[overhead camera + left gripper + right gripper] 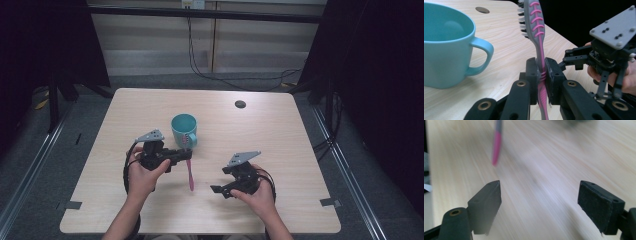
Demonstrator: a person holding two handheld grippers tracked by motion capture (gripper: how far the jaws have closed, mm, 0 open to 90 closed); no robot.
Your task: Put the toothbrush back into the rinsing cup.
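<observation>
Left gripper (pixel 187 155) w/ toothbrush (pixel 190 172), wood table (pixel 280 135), dark room

One toothbrush (pixel 190 170), one mug (pixel 183 130), two grippers.

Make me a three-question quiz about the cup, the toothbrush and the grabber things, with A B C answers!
1. Where is the mug compared with the left gripper?
A. Just beyond it on the table
B. Hanging from its jaws
C. On the floor

2. What colour is the toothbrush?
A. Green and yellow
B. Pink and grey
C. All black

3. How do the right gripper jaws stand?
A. Shut on the toothbrush
B. Shut on the mug
C. Wide open with nothing between them

Answers:
1 A, the high view shows the mug standing on the table right behind that gripper.
2 B, the left gripper view shows pink ribs on a grey handle.
3 C, the right gripper view shows only bare wood between its jaws.
</observation>
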